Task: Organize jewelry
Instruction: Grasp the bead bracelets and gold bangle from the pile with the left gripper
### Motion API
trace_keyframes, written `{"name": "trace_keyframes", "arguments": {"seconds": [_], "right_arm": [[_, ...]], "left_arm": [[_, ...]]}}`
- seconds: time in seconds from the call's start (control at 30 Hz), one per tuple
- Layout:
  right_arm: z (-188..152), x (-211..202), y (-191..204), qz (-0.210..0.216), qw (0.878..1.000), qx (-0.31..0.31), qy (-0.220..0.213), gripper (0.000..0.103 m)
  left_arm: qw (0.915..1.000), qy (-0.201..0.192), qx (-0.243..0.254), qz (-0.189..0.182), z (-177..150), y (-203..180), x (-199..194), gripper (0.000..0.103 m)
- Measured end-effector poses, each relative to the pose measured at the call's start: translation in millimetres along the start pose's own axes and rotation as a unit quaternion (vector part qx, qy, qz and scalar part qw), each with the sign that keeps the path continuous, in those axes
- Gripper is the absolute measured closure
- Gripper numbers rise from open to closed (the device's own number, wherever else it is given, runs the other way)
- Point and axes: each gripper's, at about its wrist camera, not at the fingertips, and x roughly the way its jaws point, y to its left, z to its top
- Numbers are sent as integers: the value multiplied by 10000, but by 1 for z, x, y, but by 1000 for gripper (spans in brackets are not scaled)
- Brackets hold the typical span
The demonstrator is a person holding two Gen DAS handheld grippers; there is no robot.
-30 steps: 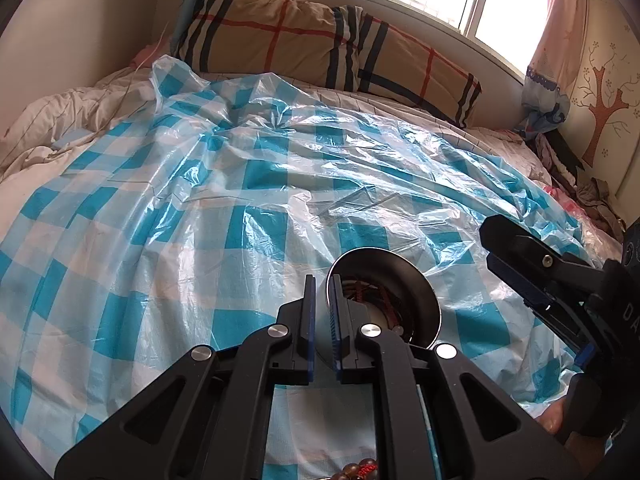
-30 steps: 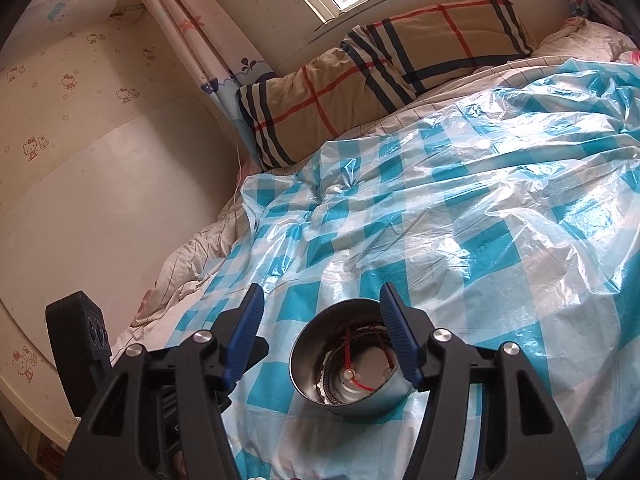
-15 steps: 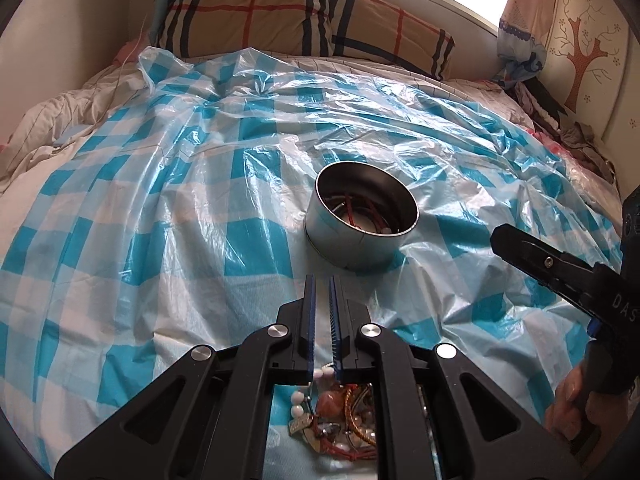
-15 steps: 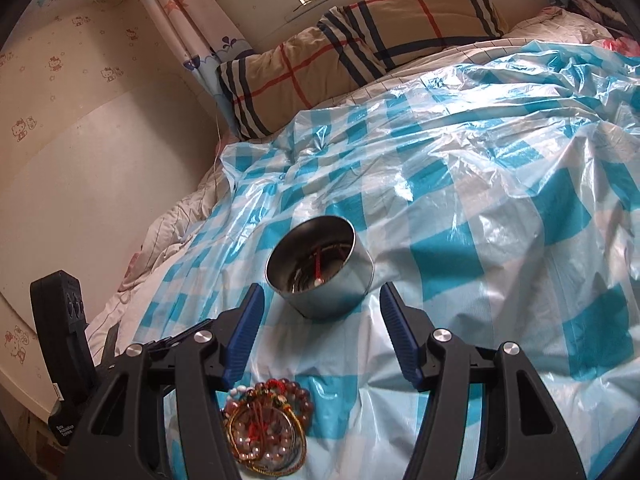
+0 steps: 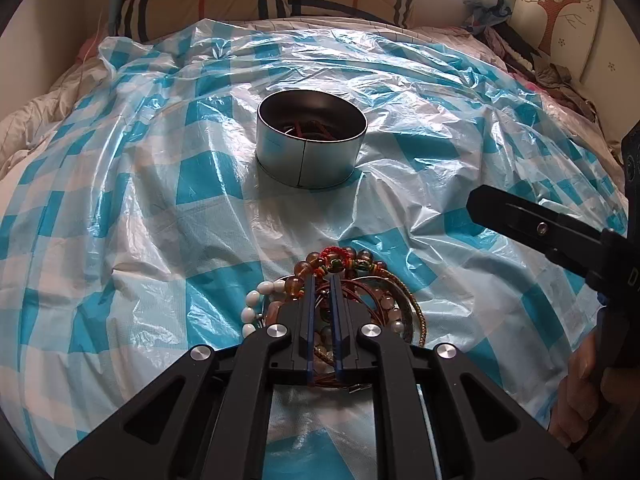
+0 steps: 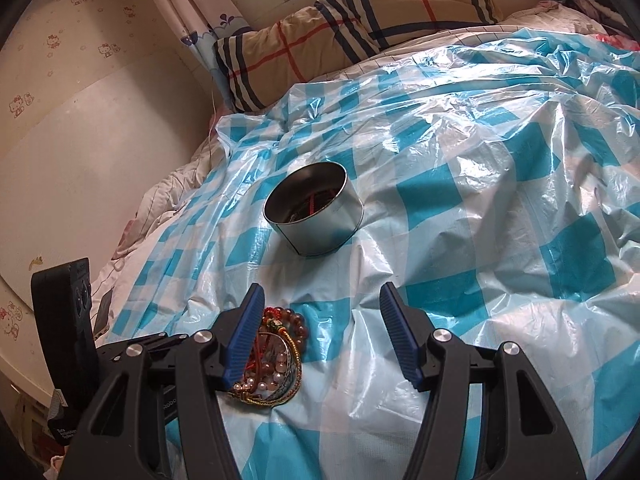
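Nearest in the left wrist view, the left claw (image 5: 323, 280) is closed, its blue-edged jaws nearly together with nothing visibly gripped between them; the tips sit over a heap of beaded bracelets and corded bangles in brown, white, red and gold (image 5: 372, 280), which lies on the blue-and-white checked plastic sheet (image 5: 120, 240) covering the bed. Whether the tips touch the heap cannot be told. This view shows the white beads at the heap's left edge and the red knotted cord at its far edge. At the right edge of this view, the black body of the right claw and part of the person's hand (image 5: 580, 396) gripping its handle are visible. The right wrist view shows the right claw (image 6: 320, 300) open and empty, with bare sheet between its jaws; the jewelry heap (image 6: 280, 356) lies just beside and partly behind its left finger. The left claw's black body (image 6: 68, 340) appears at the left edge. Farther along the sheet, apart from the heap, stands a round, open, silver metal tin (image 5: 311, 148); both views show red cord items inside it. Beyond the sheet lies a tan plaid pillow with navy and red stripes (image 6: 360, 28). Only the right wrist view shows the curtain with a whale print (image 6: 196, 20); only the left wrist view shows the tree decal on the wall (image 5: 556, 8).
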Motion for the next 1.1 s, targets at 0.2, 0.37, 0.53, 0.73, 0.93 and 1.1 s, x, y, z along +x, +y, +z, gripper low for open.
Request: {"name": "trace_keyframes", "arguments": {"seconds": [0.2,0.37,0.53,0.73,0.93,1.1], "right_arm": [[0,3,-1,23,10000,53,26,44],[0,2,-2,24,10000,55,27,44],[-1,3,-1,43,10000,35,29,44],[-2,4,2,62,10000,8,40,44],[-7,16,16,203,9985,-281,426,50],[-19,48,28,131,9904,-608,1237,72]], "left_arm": [[9999,74,-41,-64,1,4,5,95],[9998,119,-26,-142,3,5,9,92],[9997,141,90,-188,2,0,9,81],[9997,123,35,-198,2,1,7,80],[9996,-82,-236,-105,0,18,-14,80],[9980,-325,-547,-41,-1,29,-23,80]]}}
